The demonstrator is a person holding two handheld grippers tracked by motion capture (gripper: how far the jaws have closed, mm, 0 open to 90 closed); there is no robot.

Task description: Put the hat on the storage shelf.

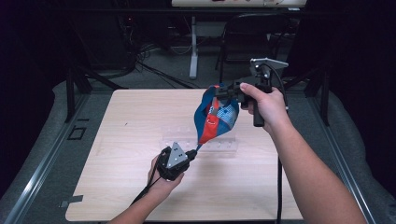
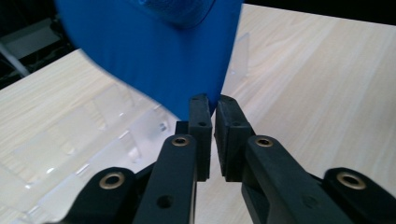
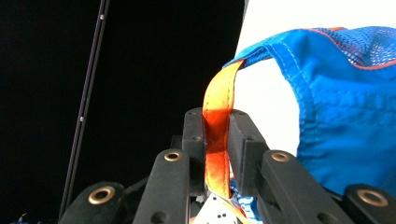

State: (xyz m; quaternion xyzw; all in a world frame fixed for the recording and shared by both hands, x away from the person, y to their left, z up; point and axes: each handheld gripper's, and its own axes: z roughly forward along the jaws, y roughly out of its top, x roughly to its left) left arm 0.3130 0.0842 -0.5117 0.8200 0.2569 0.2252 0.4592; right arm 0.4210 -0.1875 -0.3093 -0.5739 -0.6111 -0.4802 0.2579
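- High view: my right gripper (image 1: pixel 223 92) is raised above the far side of the table (image 1: pixel 126 140), and the bag (image 1: pixel 215 117) hangs from it, blue with an orange strap and printed patches.
- My left gripper (image 1: pixel 192 152) sits low near the table's middle, its tip at the bag's bottom point. The bag stretches slantwise between the two tools.
- A clear plastic rack (image 1: pixel 219 144) lies on the table just beneath the bag.
- Left gripper view: jaws nearly together, nipping the lowest tip of the blue fabric (image 2: pixel 154 51). The rack (image 2: pixel 93 135) is under and left of them.
- Right gripper view: jaws clamped on the strap (image 3: pixel 217 135), which runs up between the pads to the bag's blue rim (image 3: pixel 336 93) at right.
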